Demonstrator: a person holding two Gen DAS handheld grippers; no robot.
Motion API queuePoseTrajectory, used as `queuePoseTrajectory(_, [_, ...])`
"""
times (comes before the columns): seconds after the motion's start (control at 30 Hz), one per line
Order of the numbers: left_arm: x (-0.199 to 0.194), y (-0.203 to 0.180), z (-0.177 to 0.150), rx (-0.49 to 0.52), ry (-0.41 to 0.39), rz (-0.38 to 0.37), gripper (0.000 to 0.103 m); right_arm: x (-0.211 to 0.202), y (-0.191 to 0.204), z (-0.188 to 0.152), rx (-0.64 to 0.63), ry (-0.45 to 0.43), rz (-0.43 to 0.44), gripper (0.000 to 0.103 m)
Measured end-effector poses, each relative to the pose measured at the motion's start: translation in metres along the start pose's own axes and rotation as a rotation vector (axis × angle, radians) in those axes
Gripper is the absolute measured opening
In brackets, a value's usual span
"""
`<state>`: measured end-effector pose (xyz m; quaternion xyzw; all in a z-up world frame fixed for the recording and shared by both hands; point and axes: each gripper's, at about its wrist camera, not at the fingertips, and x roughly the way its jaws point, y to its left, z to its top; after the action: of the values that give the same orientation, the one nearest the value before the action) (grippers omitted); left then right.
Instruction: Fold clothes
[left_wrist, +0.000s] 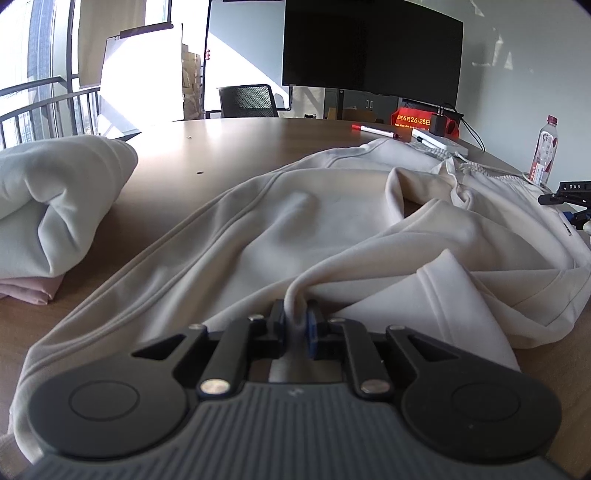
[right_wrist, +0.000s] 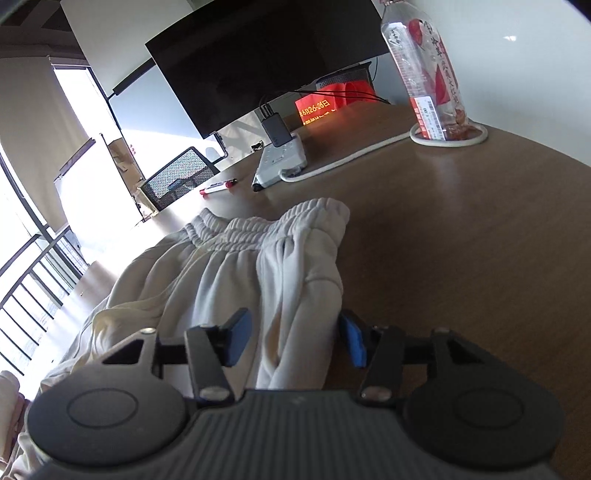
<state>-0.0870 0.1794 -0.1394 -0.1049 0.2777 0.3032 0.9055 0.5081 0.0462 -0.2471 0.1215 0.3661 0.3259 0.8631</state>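
Cream sweatpants (left_wrist: 295, 221) lie rumpled across the brown table (left_wrist: 240, 144). In the left wrist view my left gripper (left_wrist: 297, 321) is shut on a raised fold of the cream cloth near the front edge. In the right wrist view the elastic waistband (right_wrist: 258, 225) of the sweatpants (right_wrist: 295, 280) points toward the far side. My right gripper (right_wrist: 293, 338) stands open, with the waist end of the cloth between its blue pads (right_wrist: 236, 332); the pads do not squeeze it. Part of the right gripper (left_wrist: 569, 201) shows at the right edge of the left wrist view.
A folded pale garment (left_wrist: 48, 206) rests on a pink one (left_wrist: 29, 290) at the left. A water bottle (right_wrist: 428, 74), a power strip (right_wrist: 280, 162) with its cable and a red marker (right_wrist: 218, 187) lie beyond the pants. A dark monitor (left_wrist: 369, 48) and a mesh chair (left_wrist: 247, 101) stand behind the table.
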Motion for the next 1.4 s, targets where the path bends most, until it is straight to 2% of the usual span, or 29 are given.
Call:
queuePoseTrajectory(0.03, [0.0, 0.0, 0.0, -0.001, 0.0, 0.001, 0.013, 0.001, -0.002, -0.001, -0.006, -0.004, -0.011, 0.044])
queuePoseTrajectory(0.07, [0.0, 0.0, 0.0, -0.003, 0.0, 0.001, 0.013, 0.002, -0.006, -0.003, -0.015, 0.001, -0.028, 0.021])
queuePoseTrajectory(0.1, [0.0, 0.001, 0.0, -0.005, 0.001, 0.0, 0.013, 0.003, -0.01, -0.004, -0.018, 0.006, -0.041, 0.01])
queuePoseTrajectory(0.17, [0.0, 0.002, 0.001, -0.01, 0.001, -0.004, 0.013, -0.005, -0.021, -0.006, 0.016, 0.001, -0.054, 0.005])
queuePoseTrajectory(0.33, [0.0, 0.004, 0.001, -0.012, -0.002, -0.011, 0.014, -0.025, -0.047, -0.009, 0.063, -0.034, -0.126, 0.004])
queuePoseTrajectory(0.43, [-0.001, 0.004, 0.001, -0.009, -0.005, -0.013, 0.022, -0.039, -0.062, -0.011, 0.098, -0.052, -0.172, 0.004])
queuePoseTrajectory(0.53, [-0.002, 0.004, 0.001, -0.007, -0.008, -0.016, 0.038, -0.054, -0.08, -0.014, 0.142, -0.07, -0.205, 0.004])
queuePoseTrajectory(0.6, [-0.003, 0.004, 0.001, -0.005, -0.01, -0.017, 0.052, -0.064, -0.092, -0.018, 0.156, -0.088, -0.222, 0.005])
queuePoseTrajectory(0.63, [-0.003, 0.004, 0.0, -0.005, -0.011, -0.018, 0.054, -0.068, -0.097, -0.019, 0.166, -0.095, -0.225, 0.005])
queuePoseTrajectory(0.7, [-0.004, 0.005, 0.0, -0.003, -0.013, -0.02, 0.059, -0.07, -0.107, -0.02, 0.194, -0.103, -0.21, 0.004])
queuePoseTrajectory(0.83, [-0.017, 0.003, 0.003, 0.021, -0.058, -0.014, 0.062, -0.07, -0.124, -0.02, 0.273, -0.114, -0.168, 0.004])
queuePoseTrajectory(0.93, [-0.03, 0.002, 0.006, 0.032, -0.094, -0.014, 0.069, -0.069, -0.125, -0.02, 0.281, -0.123, -0.17, 0.005])
queuePoseTrajectory(1.03, [-0.051, -0.002, 0.015, 0.021, -0.128, -0.018, 0.085, -0.072, -0.124, -0.022, 0.285, -0.129, -0.163, 0.007])
queuePoseTrajectory(1.07, [-0.057, -0.006, 0.019, 0.022, -0.124, -0.012, 0.088, -0.074, -0.123, -0.023, 0.289, -0.131, -0.156, 0.009])
queuePoseTrajectory(1.17, [-0.074, -0.021, 0.032, 0.028, -0.098, 0.012, 0.089, -0.077, -0.125, -0.024, 0.302, -0.131, -0.131, 0.011])
queuePoseTrajectory(1.2, [-0.079, -0.027, 0.035, 0.038, -0.096, 0.007, 0.091, -0.077, -0.126, -0.024, 0.307, -0.131, -0.123, 0.011])
queuePoseTrajectory(1.3, [-0.093, -0.051, 0.027, 0.124, -0.096, -0.08, 0.098, -0.076, -0.126, -0.024, 0.316, -0.137, -0.114, 0.012])
queuePoseTrajectory(1.4, [-0.091, -0.07, 0.012, 0.206, -0.061, -0.112, 0.098, -0.074, -0.126, -0.023, 0.315, -0.15, -0.118, 0.014])
